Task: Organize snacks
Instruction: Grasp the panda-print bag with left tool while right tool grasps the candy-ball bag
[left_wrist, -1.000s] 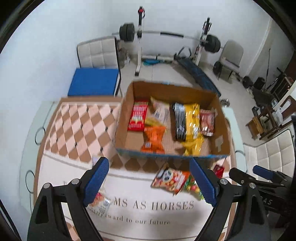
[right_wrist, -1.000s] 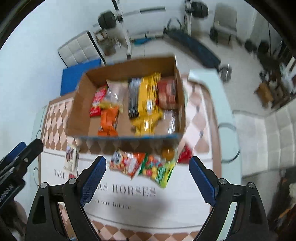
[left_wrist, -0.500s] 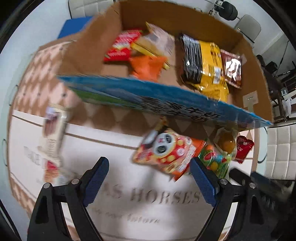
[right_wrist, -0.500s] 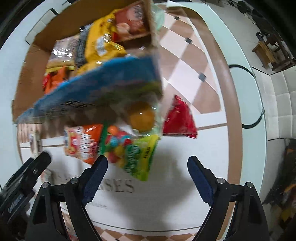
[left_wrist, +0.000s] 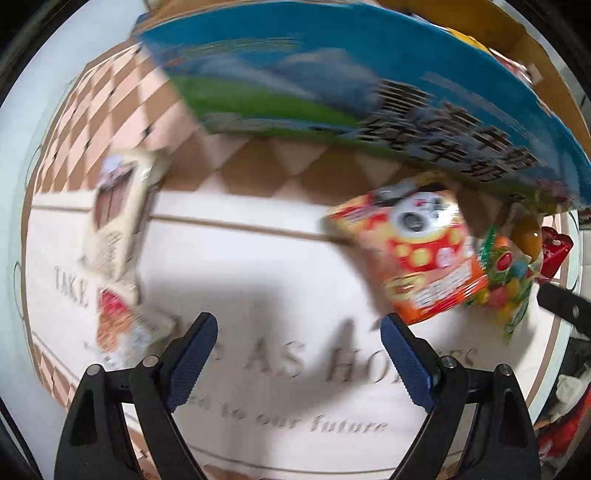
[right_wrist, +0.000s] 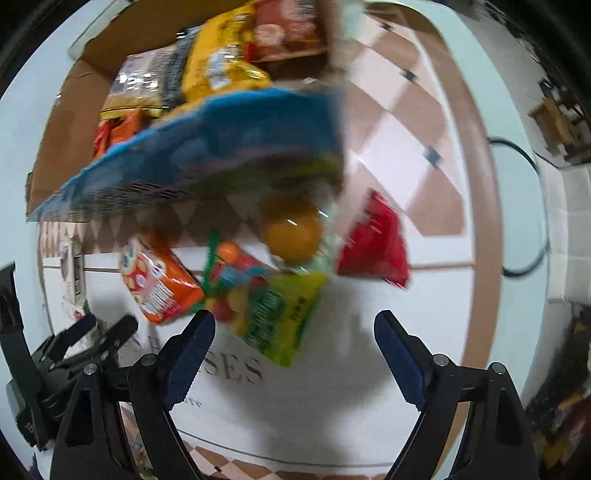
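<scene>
**Both grippers low, jaws spread**

The left gripper (left_wrist: 299, 354) points steeply down with its blue-padded fingers (left_wrist: 192, 354) set wide apart and nothing between them. The right gripper (right_wrist: 295, 354) sits just to its right, also aimed down, jaws equally wide and empty. In the right wrist view, the left gripper's black frame shows at the lower left.

Both wrist cams look steeply down from close above the tablecloth (left_wrist: 258, 273), and they share the box's blue front wall (right_wrist: 207, 147) plus the orange snack pack (left_wrist: 424, 254).
</scene>
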